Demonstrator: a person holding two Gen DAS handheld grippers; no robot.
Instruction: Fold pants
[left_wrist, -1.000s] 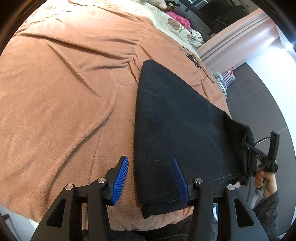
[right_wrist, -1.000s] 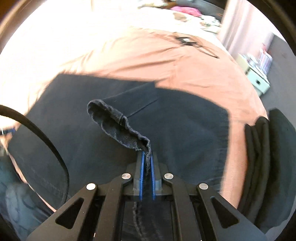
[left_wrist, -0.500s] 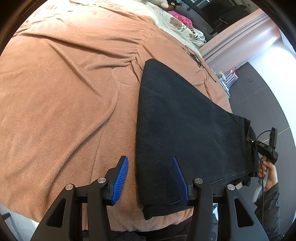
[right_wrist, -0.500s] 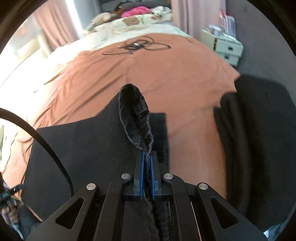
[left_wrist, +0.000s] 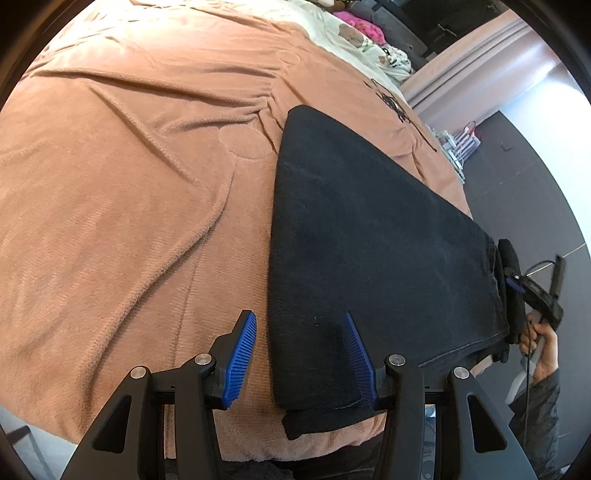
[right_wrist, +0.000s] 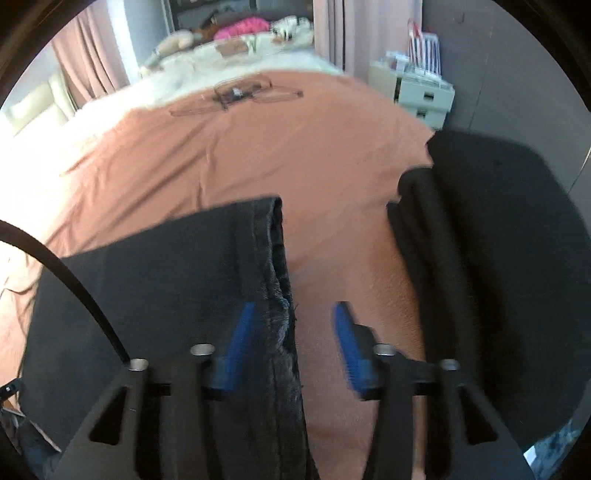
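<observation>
The black pants (left_wrist: 369, 240) lie folded flat on the orange blanket (left_wrist: 129, 203), running from the near edge toward the far right. My left gripper (left_wrist: 301, 321) is open, its blue pads straddling the pants' near left edge without gripping. My right gripper (right_wrist: 293, 314) is open over the pants' right end (right_wrist: 273, 266), whose hem lies between the fingers on the blanket (right_wrist: 332, 184). In the left wrist view the right gripper (left_wrist: 532, 291) shows at the pants' far right end.
A pile of dark folded garments (right_wrist: 480, 258) lies on the bed's right side. Black cables (right_wrist: 236, 92) lie on the blanket farther back. Pillows and a pink item (right_wrist: 243, 27) sit at the bed's head. A small white drawer unit (right_wrist: 424, 96) stands beside the bed.
My right gripper carried the pants' end to the right, laid it flat and opened, letting go of the hem. The left gripper stayed open in place.
</observation>
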